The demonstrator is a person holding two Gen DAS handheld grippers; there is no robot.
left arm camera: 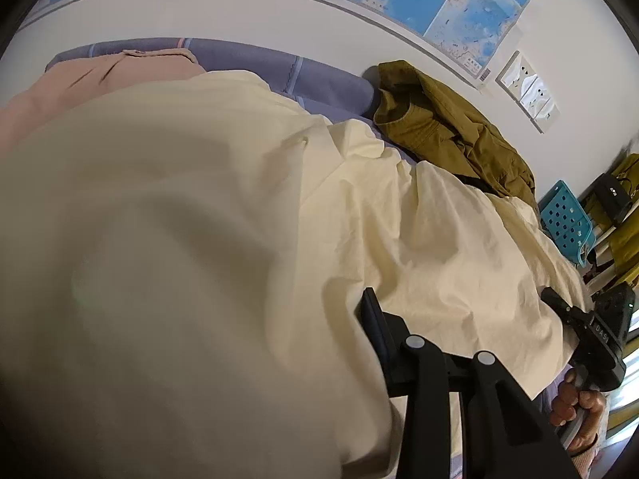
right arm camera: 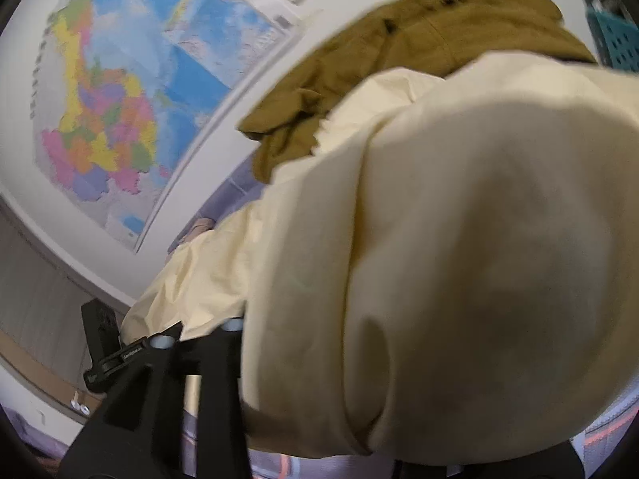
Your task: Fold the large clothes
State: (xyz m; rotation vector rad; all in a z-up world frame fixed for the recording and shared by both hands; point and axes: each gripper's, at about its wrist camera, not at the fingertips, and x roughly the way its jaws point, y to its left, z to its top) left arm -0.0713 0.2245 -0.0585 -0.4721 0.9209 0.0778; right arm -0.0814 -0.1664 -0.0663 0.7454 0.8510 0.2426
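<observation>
A large cream-yellow garment [left arm camera: 247, 215] lies across the purple bed sheet [left arm camera: 319, 80] and drapes close over both cameras. In the left wrist view one black finger [left arm camera: 373, 319] of my left gripper shows against the cloth; the other is hidden under the fabric. My right gripper [left arm camera: 559, 303] shows at the right edge of the cloth, held by a hand [left arm camera: 575, 407]. In the right wrist view the cream garment [right arm camera: 459, 239] covers the right gripper's fingers, so only its black frame [right arm camera: 167, 391] shows. Both seem to hold the cloth's edge.
An olive-brown jacket [left arm camera: 443, 127] lies crumpled by the wall; it also shows in the right wrist view [right arm camera: 399, 52]. A pink garment [left arm camera: 80, 80] lies at the far left. A blue perforated basket [left arm camera: 565, 219] and shelves stand at the right. Maps [right arm camera: 120, 99] hang on the wall.
</observation>
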